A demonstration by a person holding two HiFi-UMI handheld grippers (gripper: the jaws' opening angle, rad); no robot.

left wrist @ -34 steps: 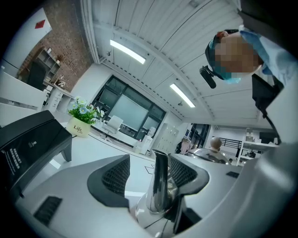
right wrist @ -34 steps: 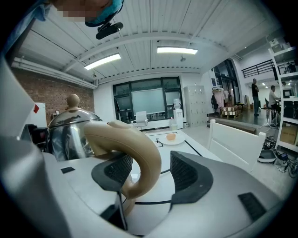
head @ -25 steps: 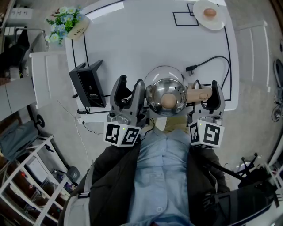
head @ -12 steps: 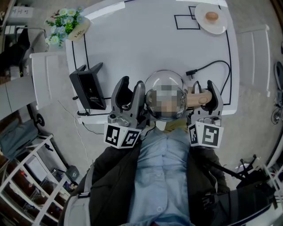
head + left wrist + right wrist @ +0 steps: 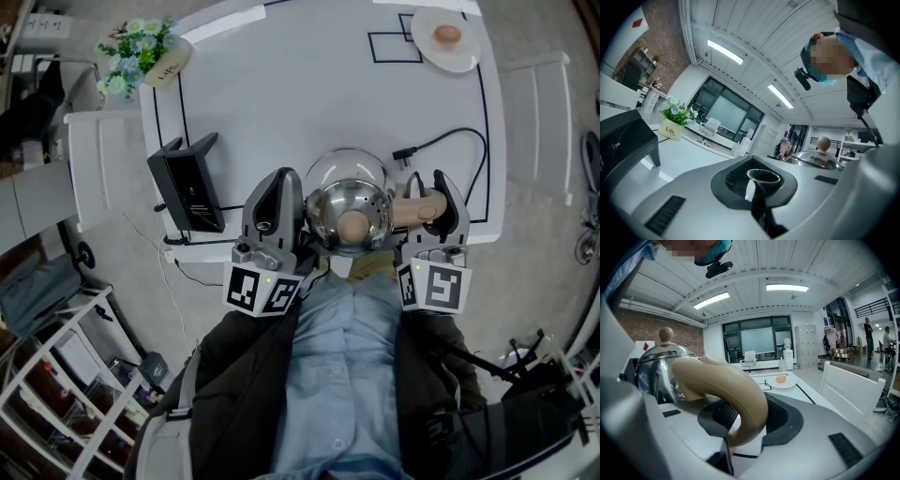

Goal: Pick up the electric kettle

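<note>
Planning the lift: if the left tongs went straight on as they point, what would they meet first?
Probably nothing: the left tongs, shut on the spout, face bare table; depth is unclear.

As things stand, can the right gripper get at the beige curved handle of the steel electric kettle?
Probably yes: the beige curved handle sits between the jaws of the right gripper, which have just been closing on it; nothing blocks it.

Bright ceiling strip lights, soft shadows, strong fisheye warp, dark vignetted corners.
</note>
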